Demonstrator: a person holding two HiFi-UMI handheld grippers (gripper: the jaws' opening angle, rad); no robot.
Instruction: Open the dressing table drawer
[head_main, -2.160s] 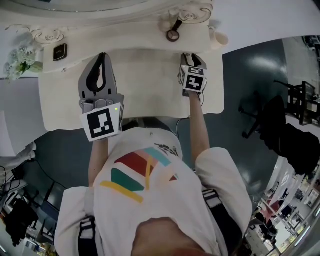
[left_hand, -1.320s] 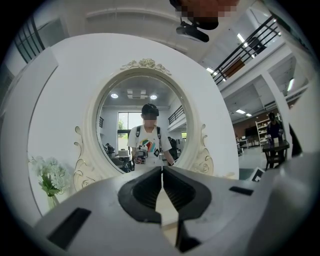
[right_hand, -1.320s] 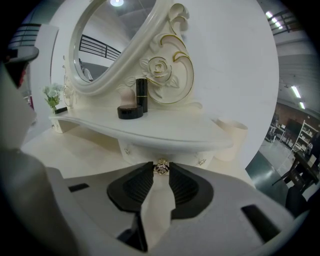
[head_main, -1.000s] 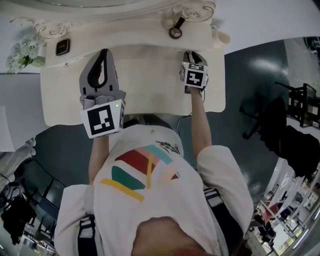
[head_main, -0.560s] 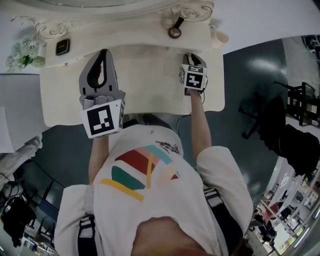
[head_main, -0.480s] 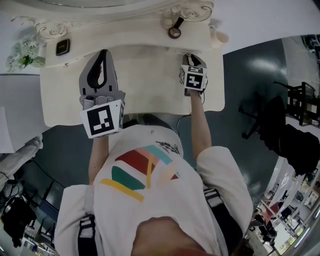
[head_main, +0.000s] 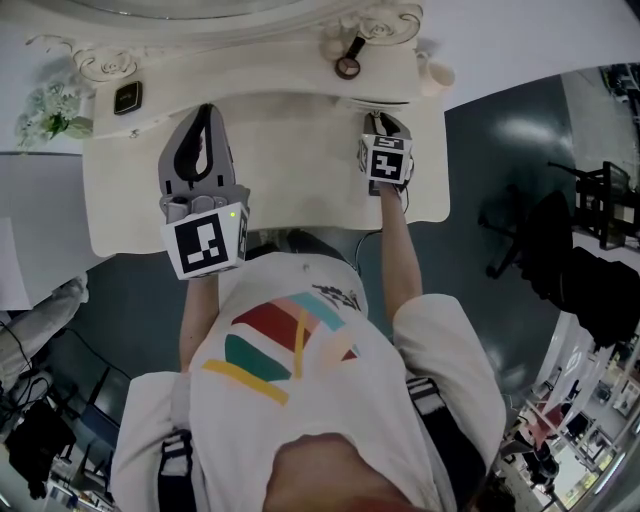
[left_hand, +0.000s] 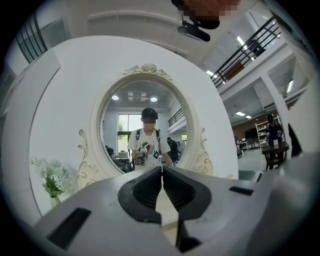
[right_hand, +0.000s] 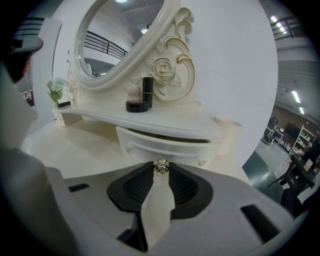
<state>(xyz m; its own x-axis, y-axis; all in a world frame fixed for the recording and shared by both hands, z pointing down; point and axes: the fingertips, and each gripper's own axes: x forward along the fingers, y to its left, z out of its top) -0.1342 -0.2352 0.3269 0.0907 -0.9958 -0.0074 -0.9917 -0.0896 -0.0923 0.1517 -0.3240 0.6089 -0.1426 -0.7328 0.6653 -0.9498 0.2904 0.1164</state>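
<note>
Drawer (right_hand: 167, 146) slightly ajar, knob (right_hand: 160, 166) pinched by right gripper (right_hand: 160, 169) fingers; left gripper (left_hand: 162, 170) fingers together.

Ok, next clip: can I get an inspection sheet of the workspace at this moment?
surface: cream dressing table top, bare between the grippers.
job's things: drawer under the shelf; its metal knob sits between the right jaws.
clutter: black tube, black jar, flowers, small dark device.
grippers: left gripper shut, empty; right gripper shut on the knob.
cables: thin dark leads on the floor.
surroundings: oval mirror, dark floor, black chairs.
</note>
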